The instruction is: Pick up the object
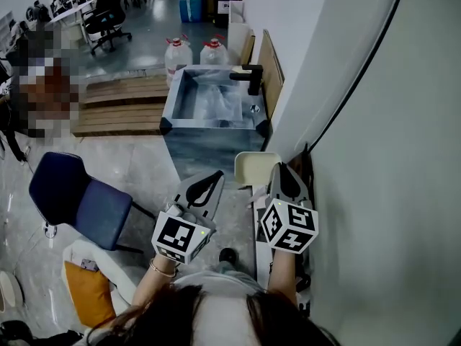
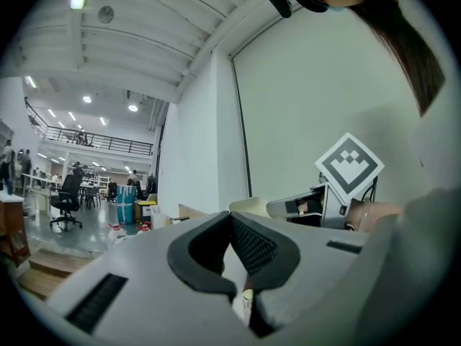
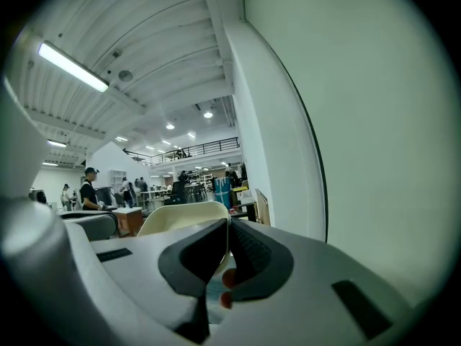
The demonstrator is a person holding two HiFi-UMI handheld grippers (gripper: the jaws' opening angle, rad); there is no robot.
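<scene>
No single object to pick up stands out. My left gripper is held at waist height over the grey floor, jaws shut with nothing between them; its own view shows the dark pads meeting at the tip. My right gripper hangs beside it, close to the white wall, and is also shut and empty, its tip over a cream chair. In the left gripper view the right gripper's marker cube shows at the right. The cream chair's back rises just beyond the right gripper's tip.
Ahead stands a grey tub lined with clear plastic, with a black tap. Two water jugs and wooden pallets lie behind it. A blue chair and an orange cushion are at the left. The wall fills the right.
</scene>
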